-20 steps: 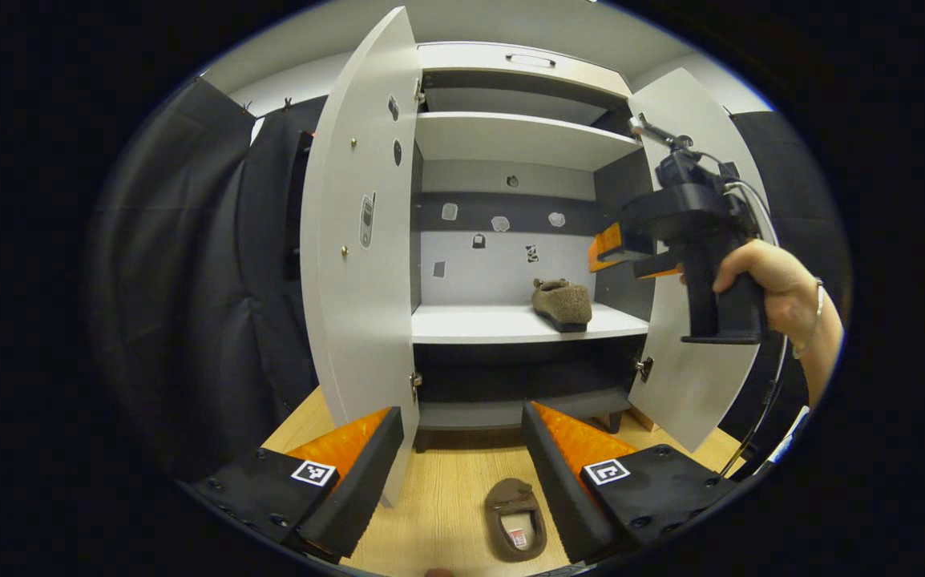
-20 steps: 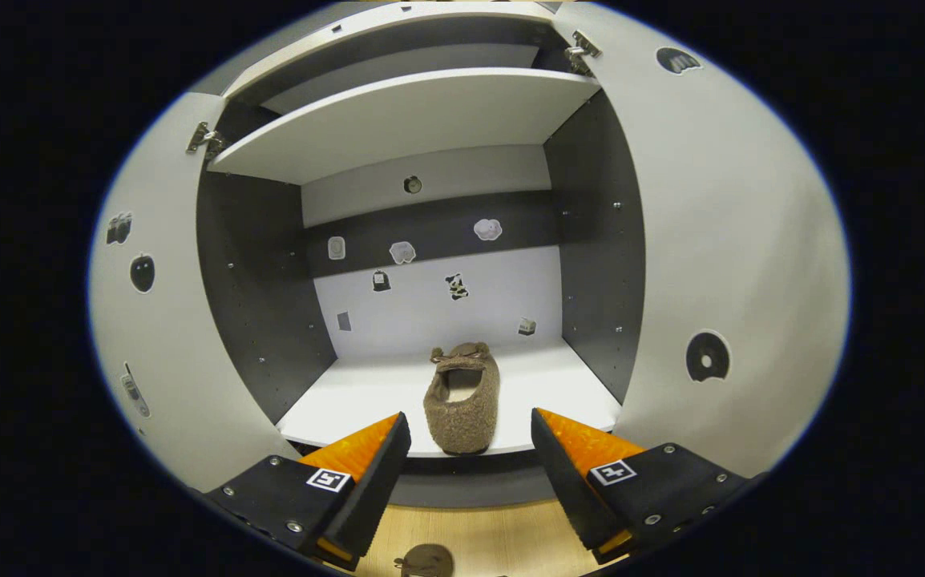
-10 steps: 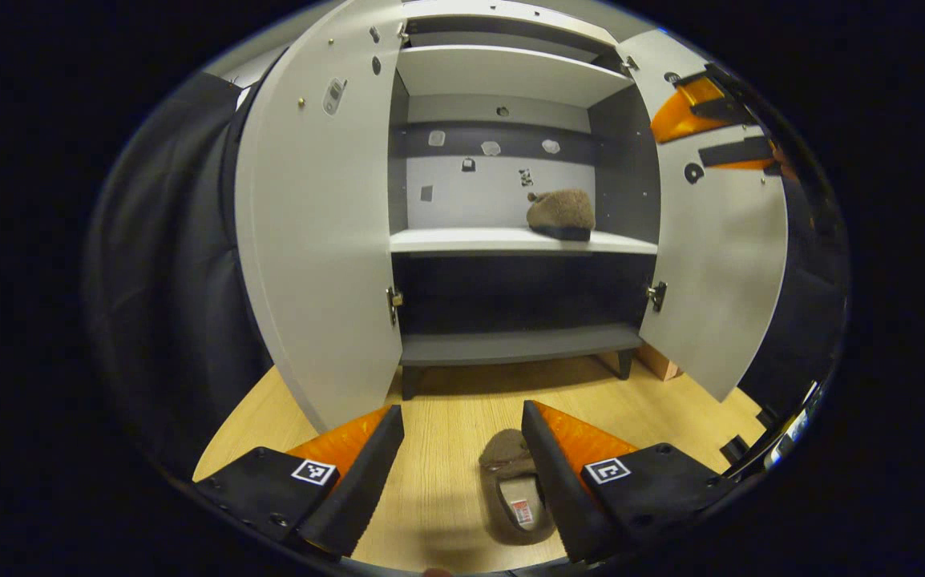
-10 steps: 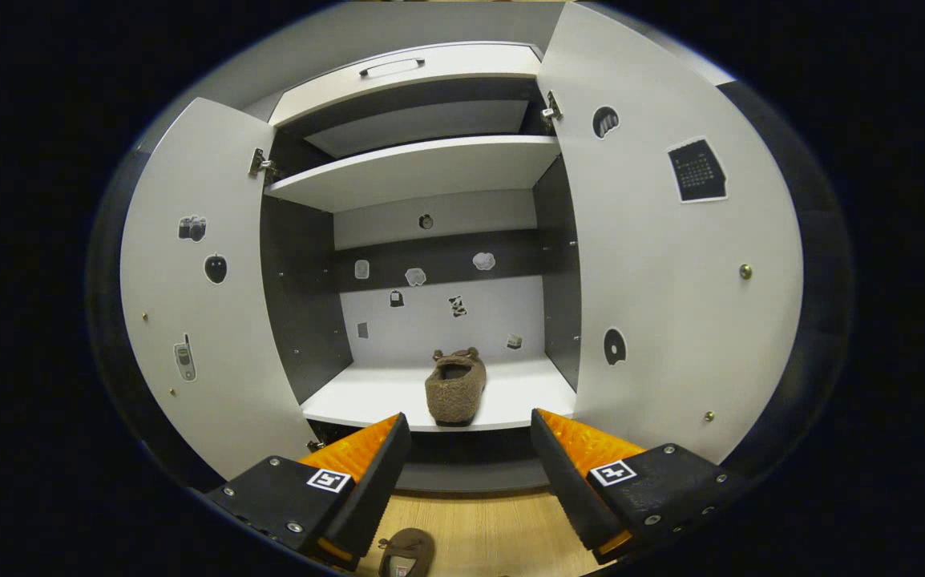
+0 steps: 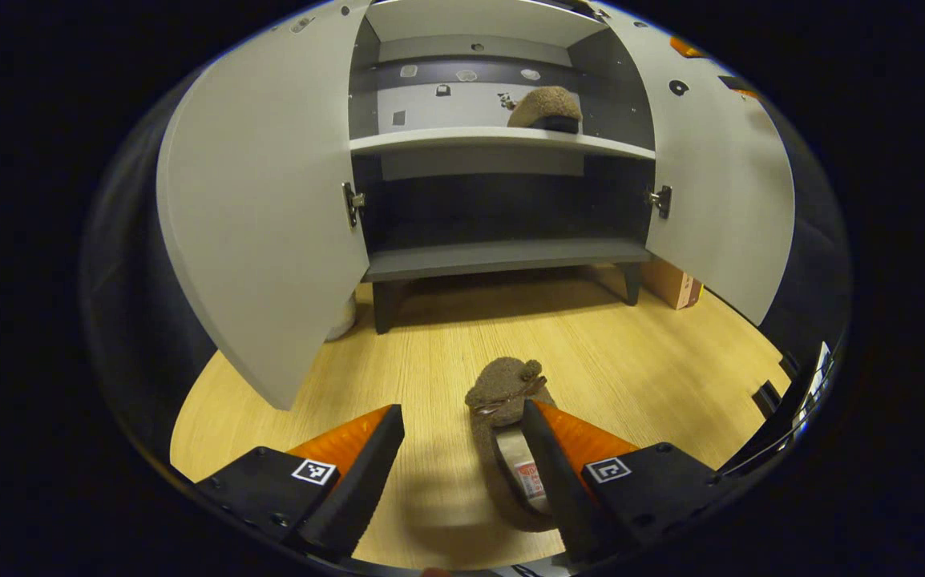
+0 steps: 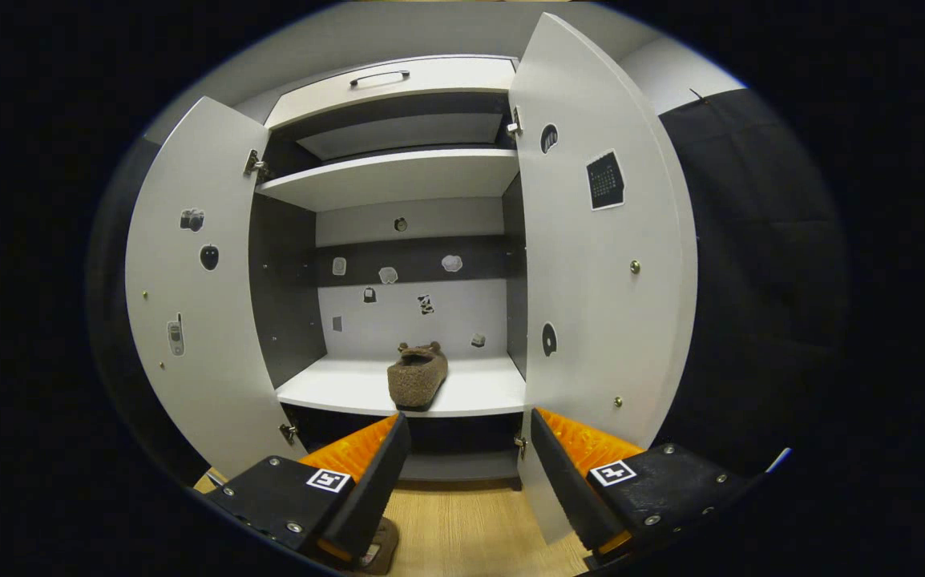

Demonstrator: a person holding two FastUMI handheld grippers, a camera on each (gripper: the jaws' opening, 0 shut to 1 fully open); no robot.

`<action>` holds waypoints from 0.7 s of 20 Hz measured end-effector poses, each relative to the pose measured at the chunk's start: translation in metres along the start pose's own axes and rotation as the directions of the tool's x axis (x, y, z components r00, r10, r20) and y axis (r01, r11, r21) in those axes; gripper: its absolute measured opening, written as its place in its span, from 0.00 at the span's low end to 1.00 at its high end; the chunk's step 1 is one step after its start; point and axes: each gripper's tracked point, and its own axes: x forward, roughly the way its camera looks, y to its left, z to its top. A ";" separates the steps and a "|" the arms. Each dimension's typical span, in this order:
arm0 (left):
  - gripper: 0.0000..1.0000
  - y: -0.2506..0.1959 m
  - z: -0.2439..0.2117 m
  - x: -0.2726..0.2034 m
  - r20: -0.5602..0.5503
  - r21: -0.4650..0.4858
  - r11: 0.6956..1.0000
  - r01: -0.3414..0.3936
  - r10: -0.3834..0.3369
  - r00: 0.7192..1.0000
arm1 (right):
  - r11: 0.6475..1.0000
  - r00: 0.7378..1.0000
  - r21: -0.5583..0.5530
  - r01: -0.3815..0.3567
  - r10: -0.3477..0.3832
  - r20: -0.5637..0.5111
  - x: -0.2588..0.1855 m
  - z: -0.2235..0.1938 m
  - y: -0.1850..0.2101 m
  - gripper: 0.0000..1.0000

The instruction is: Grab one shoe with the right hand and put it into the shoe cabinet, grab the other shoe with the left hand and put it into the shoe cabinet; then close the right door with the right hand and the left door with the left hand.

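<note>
A brown fuzzy shoe [image 5: 508, 425] lies on the wooden floor, toe toward the cabinet. My left gripper [image 5: 462, 473] hangs open just over it, its right finger [image 5: 559, 457] above the shoe's opening. The other brown shoe [image 5: 544, 108] [image 6: 417, 377] rests on the white middle shelf [image 6: 470, 393] of the shoe cabinet. Both cabinet doors stand open: the left door [image 5: 262, 216] [image 6: 198, 304] and the right door [image 5: 719, 192] [image 6: 599, 264]. My right gripper [image 6: 469, 473] is open and empty, back from the cabinet front. A bit of the floor shoe [image 6: 374, 553] peeks under it.
Light wooden floor [image 5: 631, 361] stretches in front of the cabinet. A cardboard box [image 5: 671, 284] sits beside the cabinet's right leg. The lower dark shelf [image 5: 502, 256] holds nothing. Black cloth walls stand on both sides.
My left gripper has dropped down toward the floor shoe, which now lies by its right finger. My right gripper has drawn back from the cabinet and shifted right; the shelf shoe looks smaller.
</note>
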 end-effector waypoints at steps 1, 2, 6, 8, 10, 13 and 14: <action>0.97 0.000 -0.011 0.007 -0.032 -0.015 1.000 0.002 -0.003 0.999 | 1.000 1.000 0.000 -0.001 0.001 -0.001 -0.003 -0.001 -0.001 0.93; 0.98 0.001 -0.019 0.013 -0.052 -0.027 1.000 0.000 -0.001 0.999 | 1.000 1.000 0.000 -0.001 0.001 -0.001 -0.006 0.000 -0.003 0.93; 0.98 0.003 -0.043 0.029 -0.121 -0.053 0.999 0.007 -0.013 0.993 | 1.000 1.000 0.013 -0.005 0.005 0.005 -0.012 0.004 -0.006 0.93; 0.97 -0.001 -0.058 0.034 -0.179 -0.078 0.996 0.032 -0.045 0.983 | 1.000 1.000 0.023 -0.010 0.010 0.006 -0.015 0.004 -0.004 0.93; 0.91 -0.005 -0.065 0.041 -0.202 -0.111 0.992 0.052 -0.074 0.977 | 0.999 1.000 0.034 -0.017 0.017 0.004 -0.017 0.004 -0.004 0.93; 0.58 -0.017 -0.062 0.043 -0.206 -0.117 0.988 0.097 -0.120 0.971 | 0.999 1.000 0.041 -0.015 0.014 0.009 -0.020 0.006 -0.005 0.93; 0.40 -0.019 -0.063 0.044 -0.222 -0.096 0.989 0.110 -0.129 0.966 | 0.999 1.000 0.044 -0.015 0.015 0.010 -0.020 0.007 -0.005 0.93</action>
